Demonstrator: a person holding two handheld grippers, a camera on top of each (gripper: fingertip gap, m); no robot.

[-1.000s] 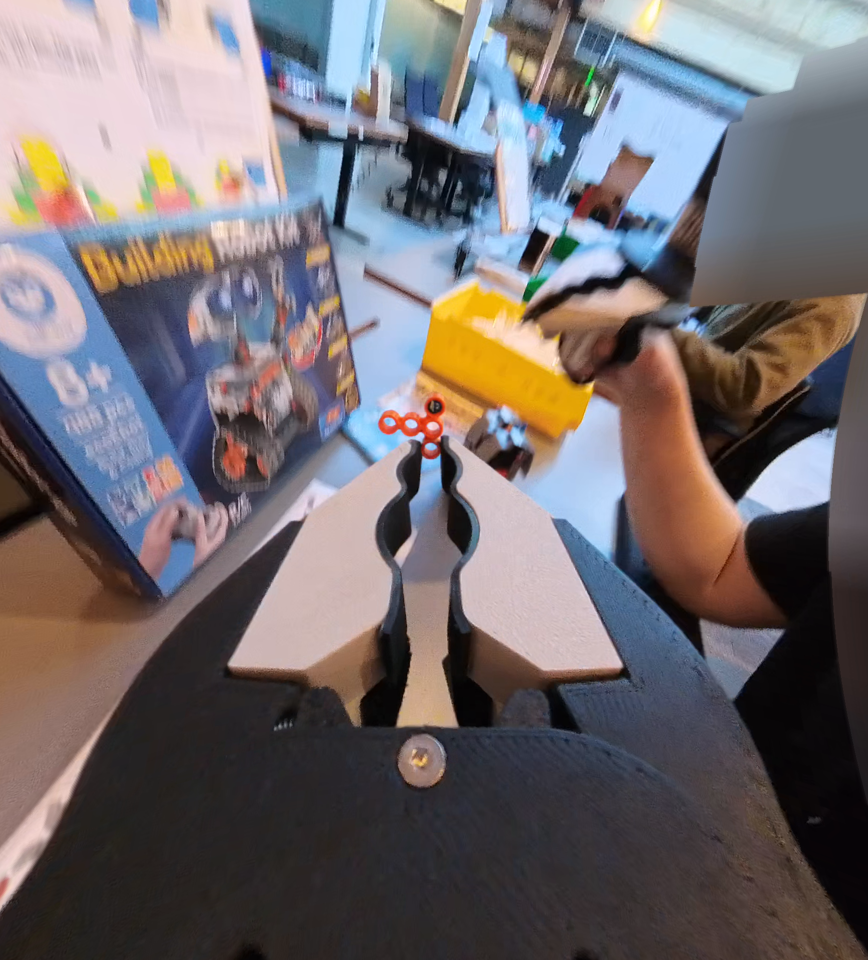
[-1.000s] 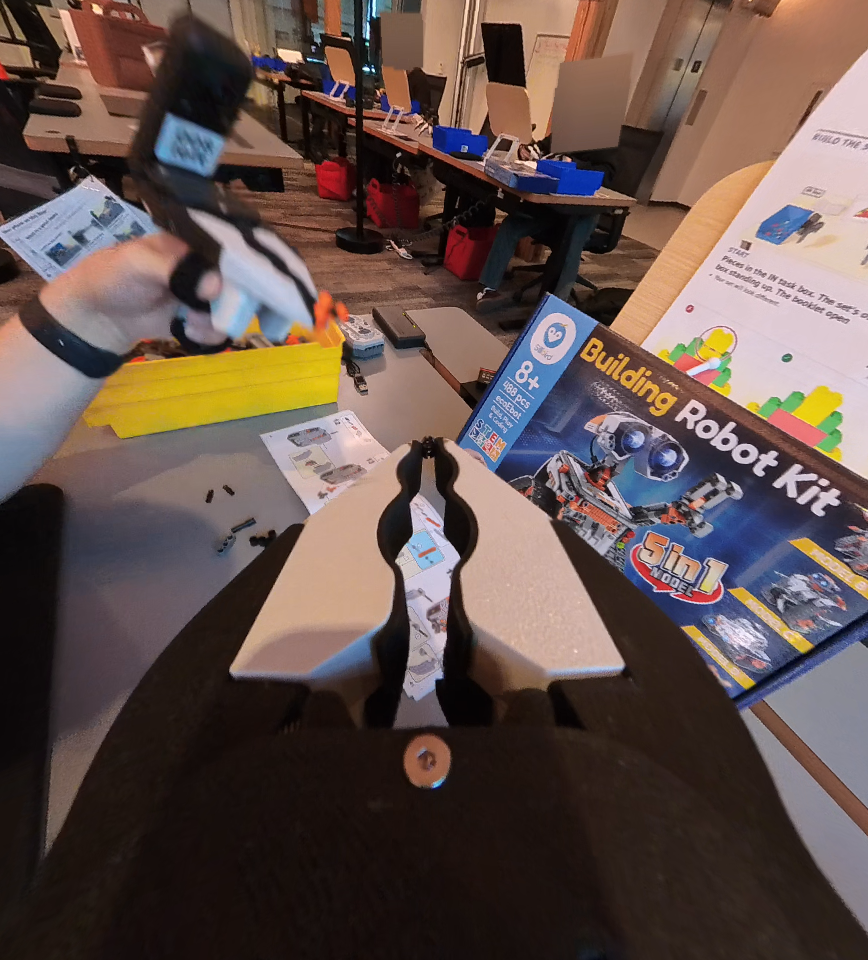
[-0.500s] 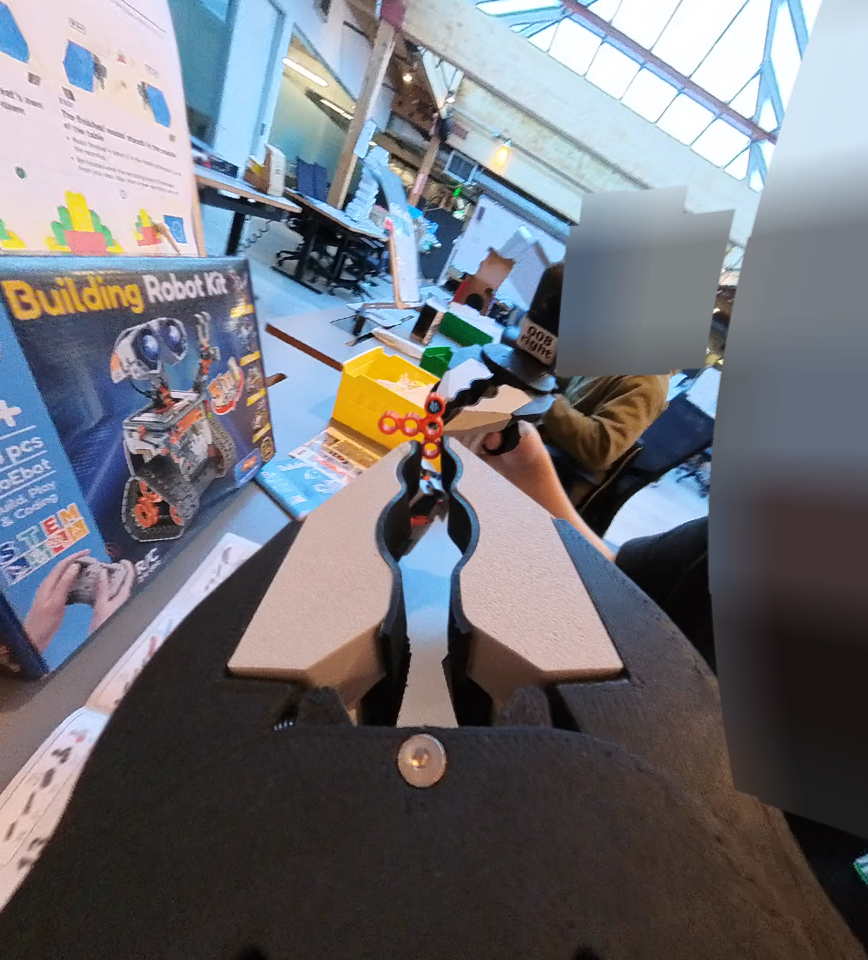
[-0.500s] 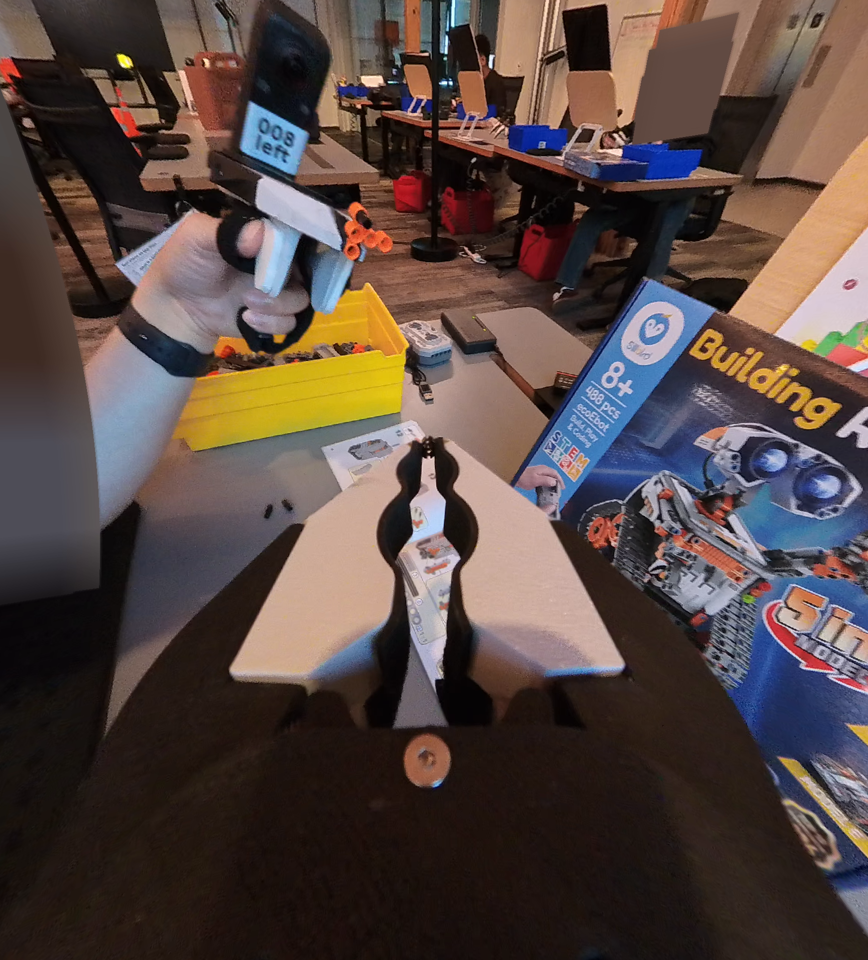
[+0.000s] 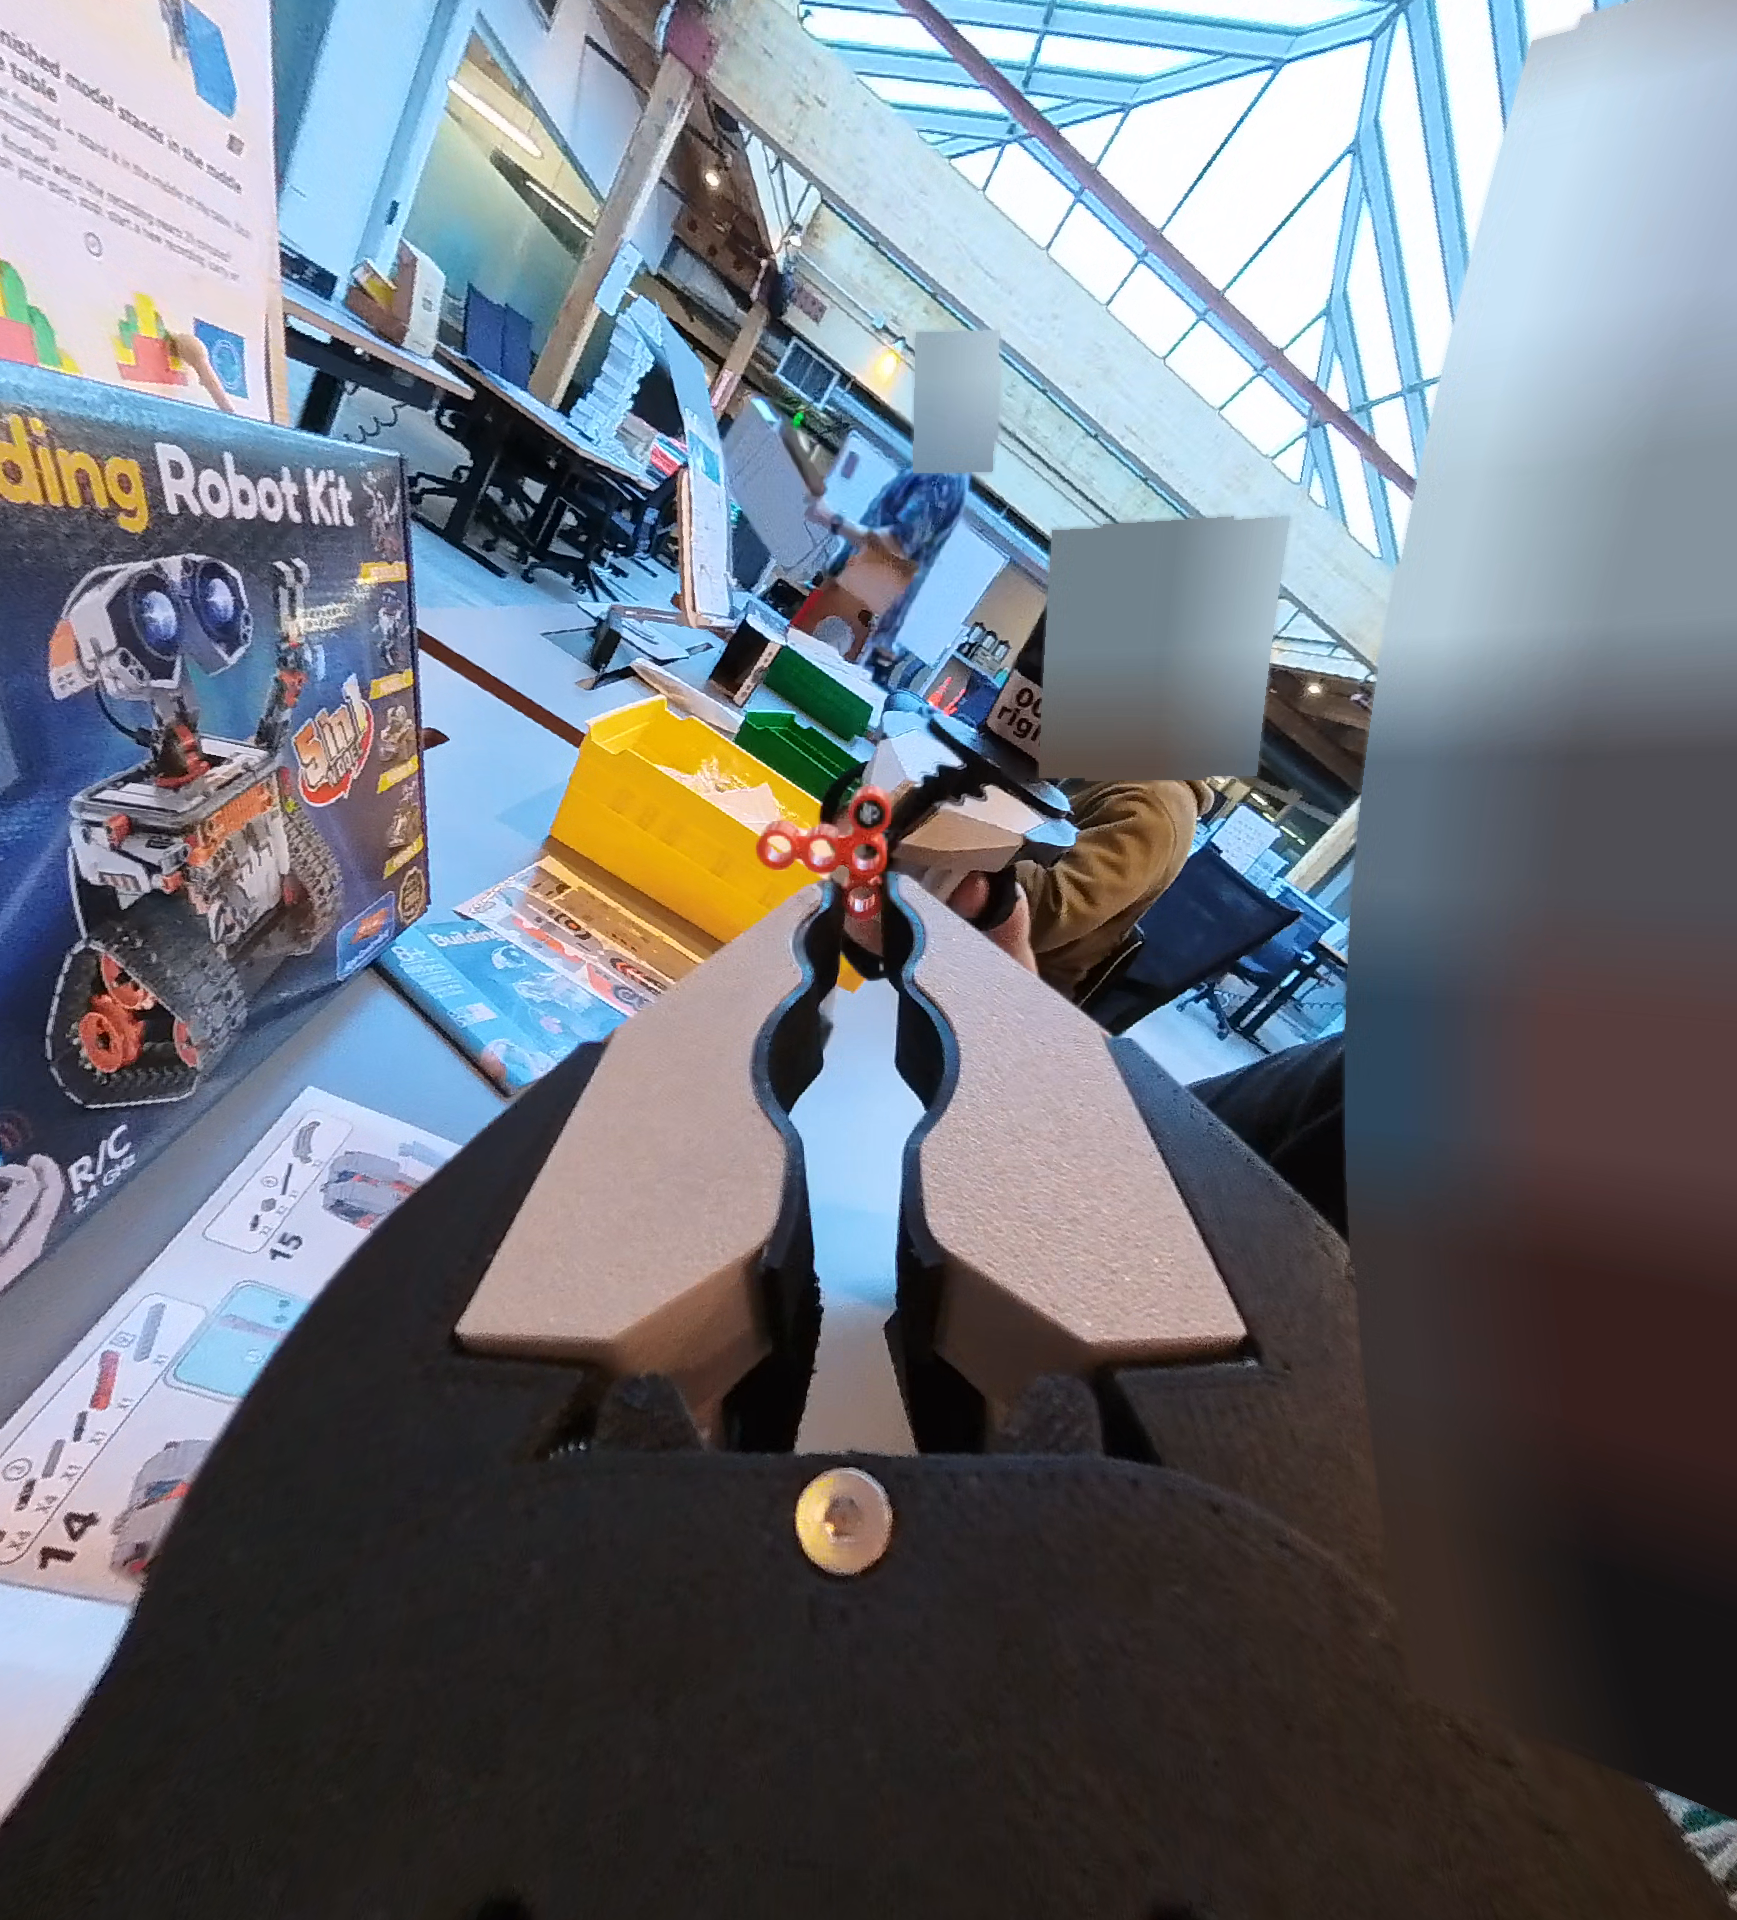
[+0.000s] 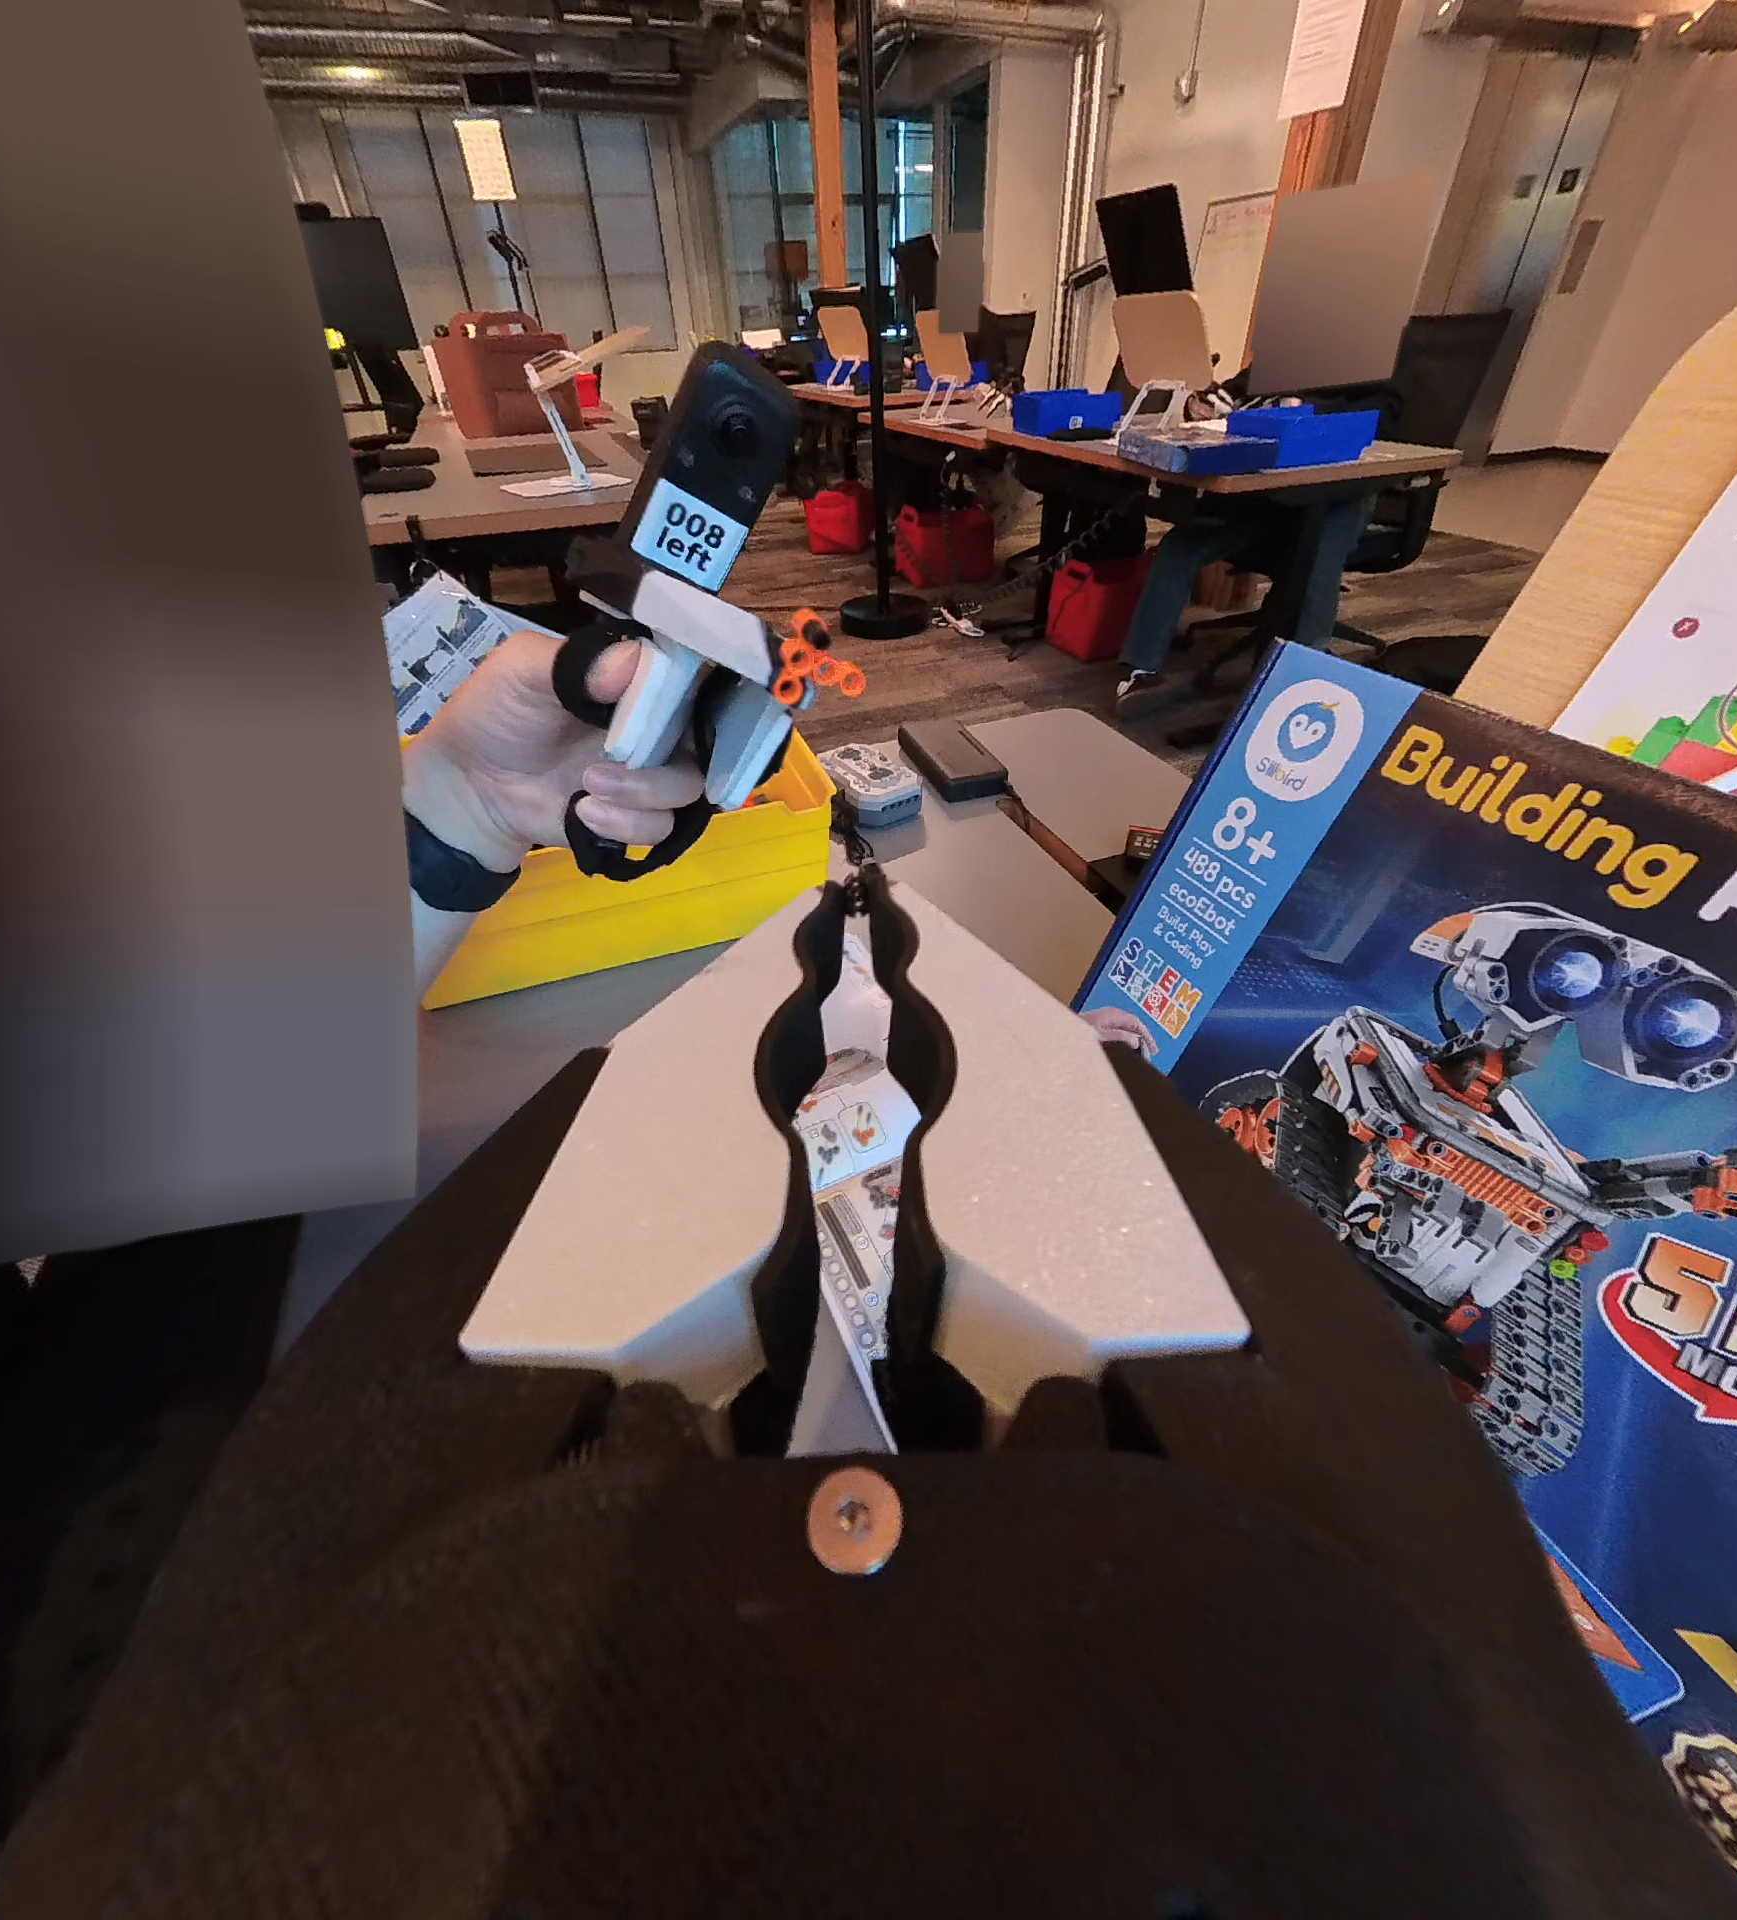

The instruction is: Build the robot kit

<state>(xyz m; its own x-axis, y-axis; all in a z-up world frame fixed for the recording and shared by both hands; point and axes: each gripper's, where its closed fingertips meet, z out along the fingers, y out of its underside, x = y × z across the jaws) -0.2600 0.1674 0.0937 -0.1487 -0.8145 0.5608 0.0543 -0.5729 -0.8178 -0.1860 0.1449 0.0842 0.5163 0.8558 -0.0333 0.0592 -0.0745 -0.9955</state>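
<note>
Our left gripper pinched a small orange beam piece by one end, w/ the yellow bin behind it; light, stiff, prob. slippery. Right gripper was clenched on a tiny black pin.

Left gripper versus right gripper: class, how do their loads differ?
The left gripper pinches an orange cross-shaped piece; the right gripper pinches only a tiny dark bit. The orange piece sticks well out past the left gripper's tips; the dark bit barely shows at the right gripper's. Both have grey fingers closed on a small part.
</note>
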